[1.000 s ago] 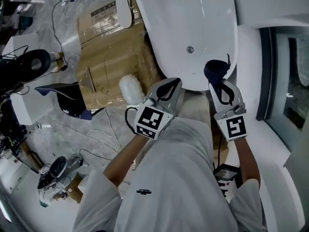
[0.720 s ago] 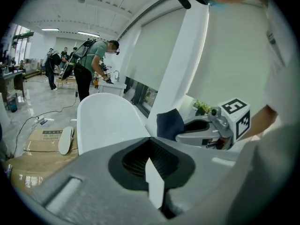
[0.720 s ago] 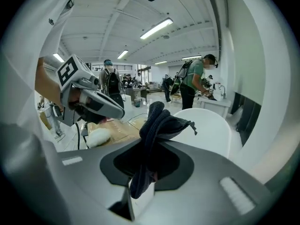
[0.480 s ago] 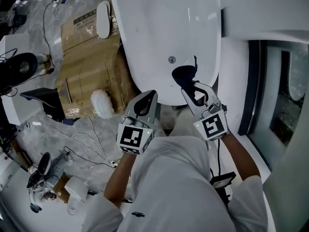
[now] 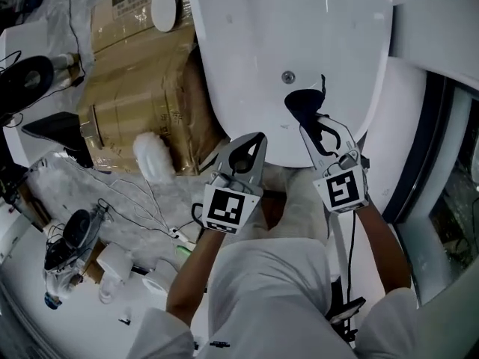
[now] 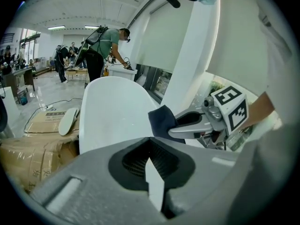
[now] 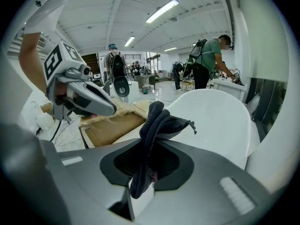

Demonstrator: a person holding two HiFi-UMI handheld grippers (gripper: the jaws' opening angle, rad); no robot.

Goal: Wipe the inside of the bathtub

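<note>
The white bathtub (image 5: 314, 21) fills the top of the head view, its drain (image 5: 288, 77) near the close end. My right gripper (image 5: 313, 126) is shut on a dark blue cloth (image 5: 301, 103), which hangs inside the tub just below the drain. In the right gripper view the cloth (image 7: 159, 118) is bunched between the jaws above the tub (image 7: 220, 116). My left gripper (image 5: 251, 144) is shut on nothing and hovers at the tub's near rim, left of the right one. The left gripper view shows the tub (image 6: 115, 111) ahead and the cloth (image 6: 161, 121).
Flattened cardboard boxes (image 5: 142, 88) lie left of the tub, with a white fluffy duster (image 5: 153, 157) and a white oval pad (image 5: 163, 2) on them. Cables and gear (image 5: 78, 234) litter the floor at left. A window ledge (image 5: 419, 126) runs along the right. People stand far off (image 6: 101, 50).
The right gripper has carried the cloth from the tub's near right rim leftward into the tub, close to the drain. The left gripper stays shut by the near rim.
</note>
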